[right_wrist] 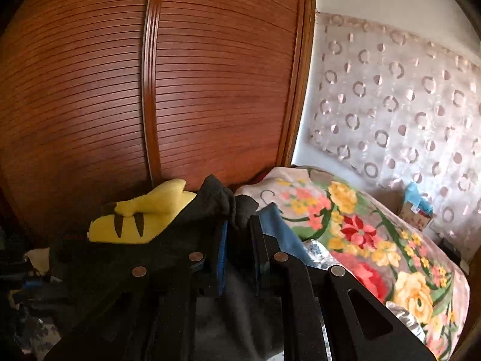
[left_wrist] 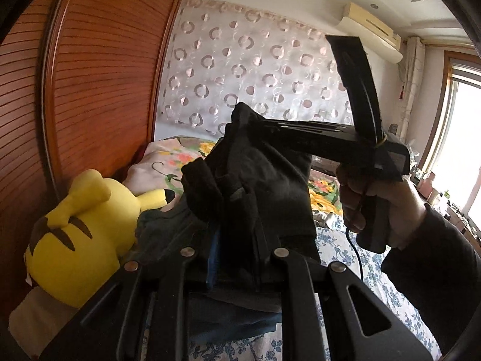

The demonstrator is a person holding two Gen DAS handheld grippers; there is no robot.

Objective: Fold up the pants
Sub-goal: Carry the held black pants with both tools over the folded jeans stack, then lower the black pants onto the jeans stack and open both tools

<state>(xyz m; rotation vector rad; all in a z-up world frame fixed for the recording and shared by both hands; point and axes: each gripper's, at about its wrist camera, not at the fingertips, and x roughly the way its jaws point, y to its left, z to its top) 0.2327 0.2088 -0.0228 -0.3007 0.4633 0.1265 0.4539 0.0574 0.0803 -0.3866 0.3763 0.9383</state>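
Observation:
Black pants (left_wrist: 270, 180) hang bunched between both grippers above the bed. At the bottom of the left wrist view, my left gripper (left_wrist: 234, 210) is shut on a thick fold of the dark cloth. A hand (left_wrist: 369, 207) in a dark sleeve holds my right gripper (left_wrist: 240, 123), which reaches in from the right. Its tips are buried in the top edge of the pants. In the right wrist view the right gripper (right_wrist: 239, 219) has a wad of the pants (right_wrist: 213, 198) pinched between its fingers. More dark cloth drapes below it.
A yellow plush toy (left_wrist: 78, 234) (right_wrist: 141, 219) leans against the slatted wooden wardrobe (left_wrist: 99, 75) (right_wrist: 210, 90) on the left. A flowered blanket (right_wrist: 375, 240) lies heaped on the bed, over a blue-flowered sheet (left_wrist: 345, 240). A bright window (left_wrist: 463, 150) is at far right.

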